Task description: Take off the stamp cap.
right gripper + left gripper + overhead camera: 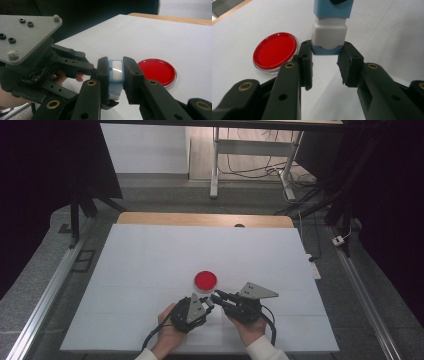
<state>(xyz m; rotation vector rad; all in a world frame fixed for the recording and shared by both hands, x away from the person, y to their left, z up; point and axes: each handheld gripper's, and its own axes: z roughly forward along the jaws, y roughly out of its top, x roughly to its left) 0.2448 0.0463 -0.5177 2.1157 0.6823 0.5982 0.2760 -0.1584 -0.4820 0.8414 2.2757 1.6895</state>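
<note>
A small block with a light-blue body and white middle is clamped between the jaws of my right gripper, which is shut on it. One end of the block points into my left gripper. That gripper is open, and its two jaws flank the block's blue tip closely. A round red dish with a clear rim lies flat on the white table sheet just beyond both grippers; the red dish sits left of the block. In the high view the left gripper and right gripper meet tip to tip near the front edge.
The white sheet covers the table, with a wooden edge at the far side. Metal rails run along both sides. A desk frame and cables stand on the floor beyond.
</note>
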